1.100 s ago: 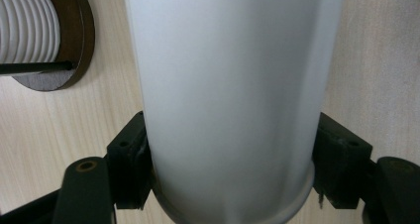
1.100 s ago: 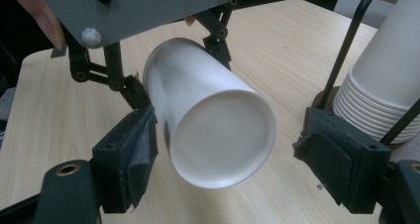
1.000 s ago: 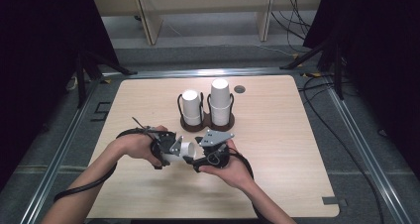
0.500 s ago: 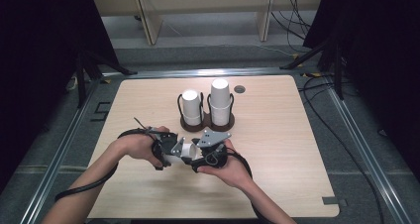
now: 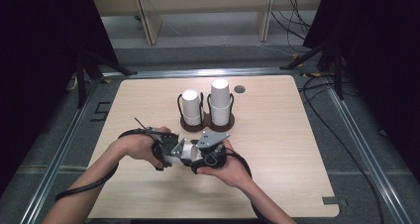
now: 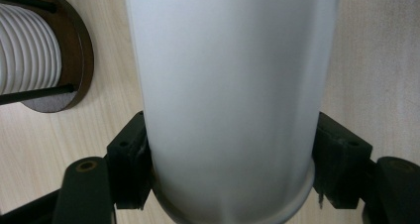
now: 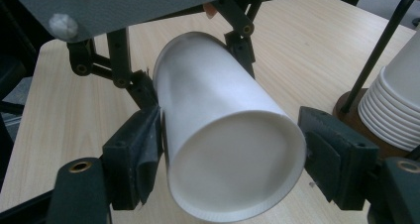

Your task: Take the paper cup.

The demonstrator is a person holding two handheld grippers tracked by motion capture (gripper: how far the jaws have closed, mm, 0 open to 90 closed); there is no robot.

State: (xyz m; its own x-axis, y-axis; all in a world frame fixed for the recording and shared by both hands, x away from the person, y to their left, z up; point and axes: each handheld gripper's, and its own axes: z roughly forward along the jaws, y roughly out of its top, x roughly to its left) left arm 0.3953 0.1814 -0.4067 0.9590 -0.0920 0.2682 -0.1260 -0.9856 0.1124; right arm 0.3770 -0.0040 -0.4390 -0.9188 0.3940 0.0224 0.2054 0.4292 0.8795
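While your left gripper clamps the white paper cup lying level just above the near bench, your right gripper's jaws, just closing, bracket its rim, contact unclear.

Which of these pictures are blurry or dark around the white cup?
Left gripper view: the white cup is so close it looks soft and featureless. Right gripper view: its rim reads clearly, with shade inside. High view: table evenly lit, surroundings dark.

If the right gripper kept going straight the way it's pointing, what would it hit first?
Most likely the left gripper. The two point at each other along the white paper cup, which already lies between the right gripper jaws, so the cup would jam first.
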